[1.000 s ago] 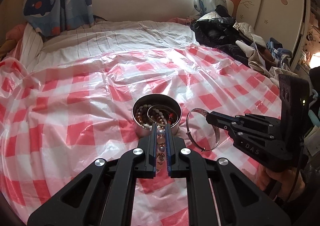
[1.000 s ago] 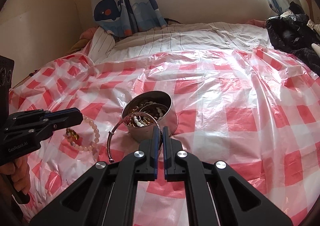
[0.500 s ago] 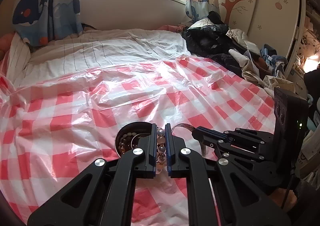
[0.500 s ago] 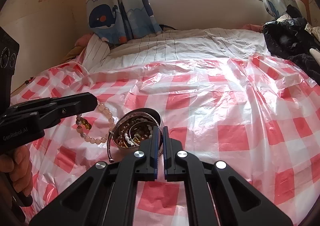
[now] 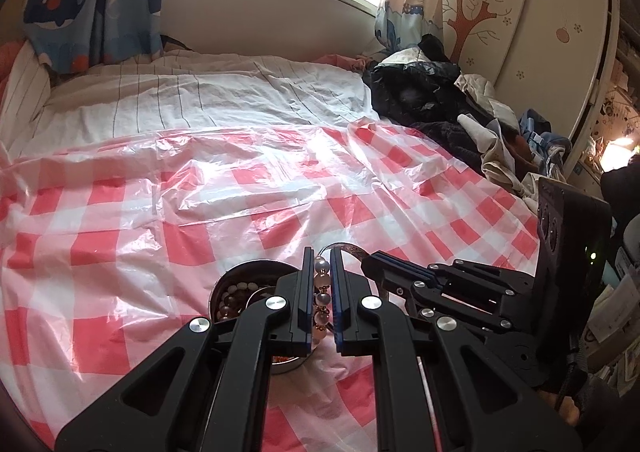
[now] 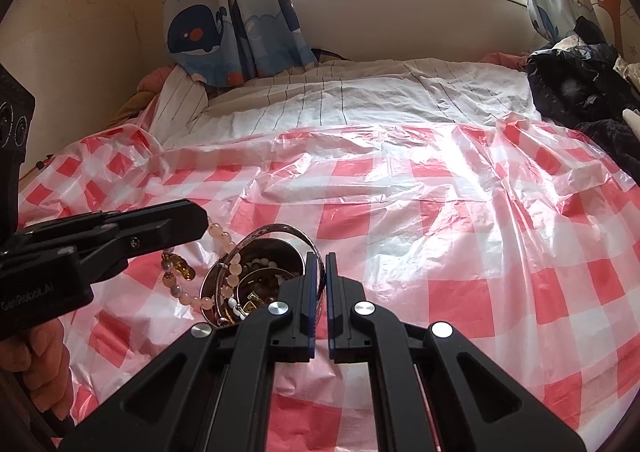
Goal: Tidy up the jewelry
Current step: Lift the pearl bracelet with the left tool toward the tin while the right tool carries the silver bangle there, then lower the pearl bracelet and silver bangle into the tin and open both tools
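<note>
A pale pink beaded bracelet (image 6: 218, 252) was held clamped between the fingers of the left gripper (image 5: 321, 272), its loop and small amber charm dangling beside and partly over the rim of a round steel tin (image 6: 256, 248) already crowded with other beaded strands. A thin silver bangle (image 6: 288, 230) was pinched edge-on by the right gripper (image 6: 319, 264), whose jaws were drawn almost fully together on the metal band, and the hoop was tilted across the mouth of the same tin. The tin was seen resting on a red-and-white checked plastic sheet (image 6: 460, 212) spread over a bed, with a striped white quilt (image 6: 360, 96) behind it, whale-print curtains (image 6: 208, 24) at the window and a heap of dark clothing (image 5: 420, 92) at the far right. Both pieces were judged to be on the way into the tin. Trouble could be expected from the crowding: with two grippers converging on one small opening, the bracelet could be snagged on the bangle, or either piece could be released onto the rim and slid off onto the slick plastic. The light tin, set on soft bedding, could also be tipped by a nudge from a finger, and its contents spilled.
</note>
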### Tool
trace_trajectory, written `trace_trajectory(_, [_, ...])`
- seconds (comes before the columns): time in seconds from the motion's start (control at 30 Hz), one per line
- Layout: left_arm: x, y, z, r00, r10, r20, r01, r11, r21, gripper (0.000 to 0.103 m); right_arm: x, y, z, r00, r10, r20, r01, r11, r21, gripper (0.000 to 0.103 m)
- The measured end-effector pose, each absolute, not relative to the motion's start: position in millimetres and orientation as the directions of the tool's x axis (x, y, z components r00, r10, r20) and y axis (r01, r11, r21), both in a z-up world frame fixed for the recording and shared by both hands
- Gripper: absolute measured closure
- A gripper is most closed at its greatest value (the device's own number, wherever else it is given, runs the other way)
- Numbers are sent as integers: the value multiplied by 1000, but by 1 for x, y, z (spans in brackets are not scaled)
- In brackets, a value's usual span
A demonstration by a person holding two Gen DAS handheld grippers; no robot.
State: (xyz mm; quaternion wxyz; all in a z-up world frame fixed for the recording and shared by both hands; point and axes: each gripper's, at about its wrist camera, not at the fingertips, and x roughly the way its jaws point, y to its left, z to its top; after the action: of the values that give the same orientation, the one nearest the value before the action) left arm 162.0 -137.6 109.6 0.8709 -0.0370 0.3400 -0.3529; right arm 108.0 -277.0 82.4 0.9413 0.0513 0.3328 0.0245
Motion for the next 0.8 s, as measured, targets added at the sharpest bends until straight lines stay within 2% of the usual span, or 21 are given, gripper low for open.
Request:
trace_trajectory(0.03, [169,-137,103,520,-633,-574,573,757,-315,96,111,-275,82,776,72,-626,-12,995,100,98])
trace_trajectory(0.13, [201,-137,66,490,-543,-682,484,820,-306,89,121,-271,76,767,30,-640,0,999,46,98])
trace_trajectory(0.37, [202,-110,61,533,-517,-669,439,846,-303,86,137,-260,68,751,49,-659,-31,999,39,98])
trace_trajectory(0.47, [198,-103,67,549,-506,-665,435,853,-289,86,153,-239,57,708,76,-702,-95,995,13,97])
trace_trajectory(0.53, [193,-99,72,560,-500,-661,437,856,-277,85,157,-233,51,694,64,-717,-97,995,-6,87])
trace_trajectory(0.6, [187,-94,77,566,-497,-658,439,857,-270,83,152,-238,54,701,66,-710,-83,997,10,84])
trace_trajectory(0.67, [179,-91,80,570,-493,-657,442,858,-261,76,143,-247,62,717,59,-694,-63,998,20,80])
trace_trajectory(0.8, [155,-88,81,579,-455,-676,449,871,-202,66,115,-261,69,729,65,-682,-42,998,49,63])
